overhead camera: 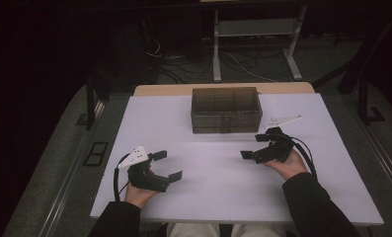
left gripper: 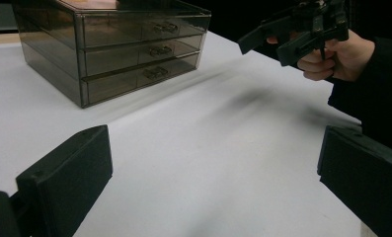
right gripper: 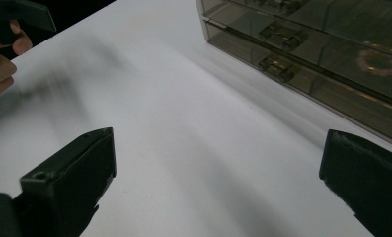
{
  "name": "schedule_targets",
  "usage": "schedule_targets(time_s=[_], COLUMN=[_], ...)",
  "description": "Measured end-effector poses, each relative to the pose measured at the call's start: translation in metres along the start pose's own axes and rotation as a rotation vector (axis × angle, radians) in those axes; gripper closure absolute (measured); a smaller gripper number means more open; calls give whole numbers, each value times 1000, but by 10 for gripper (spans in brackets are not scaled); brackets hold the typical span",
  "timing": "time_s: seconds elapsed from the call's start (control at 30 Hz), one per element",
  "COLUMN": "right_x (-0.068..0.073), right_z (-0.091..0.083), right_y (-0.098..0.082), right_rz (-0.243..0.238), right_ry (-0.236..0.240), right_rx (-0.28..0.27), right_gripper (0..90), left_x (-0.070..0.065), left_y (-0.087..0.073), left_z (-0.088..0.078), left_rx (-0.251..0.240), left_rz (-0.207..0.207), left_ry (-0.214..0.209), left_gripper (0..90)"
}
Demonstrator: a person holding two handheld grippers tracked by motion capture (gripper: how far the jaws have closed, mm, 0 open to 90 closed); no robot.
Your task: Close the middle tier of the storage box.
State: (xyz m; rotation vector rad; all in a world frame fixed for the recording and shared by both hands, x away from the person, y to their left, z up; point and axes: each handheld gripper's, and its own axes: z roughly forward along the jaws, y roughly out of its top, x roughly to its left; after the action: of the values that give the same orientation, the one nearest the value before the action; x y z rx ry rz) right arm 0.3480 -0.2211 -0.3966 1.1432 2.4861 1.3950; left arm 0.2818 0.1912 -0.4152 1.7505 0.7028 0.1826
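Observation:
A smoked, see-through drawer chest (overhead camera: 226,109) stands at the back middle of the white table (overhead camera: 218,190). In the left gripper view the chest (left gripper: 114,49) shows three drawer rows with small handles, all closed. My left gripper (overhead camera: 167,165) rests near the front left, open and empty, pointing right. My right gripper (overhead camera: 253,146) hovers in front of the chest's right corner, open with nothing between its jaws. Both cameras show wide-apart black jaws over bare table: left gripper (left gripper: 215,177), right gripper (right gripper: 218,182). The chest's handles (right gripper: 275,66) lie close ahead of the right jaws.
The right hand with its gripper (left gripper: 302,29) appears at the top right of the left gripper view. Behind the table stands a white metal frame (overhead camera: 255,29), with cables (overhead camera: 183,64) on the dark floor. The table's front edge runs by the person's sleeves.

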Motion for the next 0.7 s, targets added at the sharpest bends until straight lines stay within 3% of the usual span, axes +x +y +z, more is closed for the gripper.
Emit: schedule_targets(time_s=[0.7], right_x=[2], right_z=[-39], right_y=[-29], right_rz=[23], right_ry=[-47], right_rx=[-70], right_gripper=[3], left_x=[-1], left_y=[0], left_z=[0], left_rx=[-1], left_rz=[-2], left_ry=[1], left_gripper=[0])
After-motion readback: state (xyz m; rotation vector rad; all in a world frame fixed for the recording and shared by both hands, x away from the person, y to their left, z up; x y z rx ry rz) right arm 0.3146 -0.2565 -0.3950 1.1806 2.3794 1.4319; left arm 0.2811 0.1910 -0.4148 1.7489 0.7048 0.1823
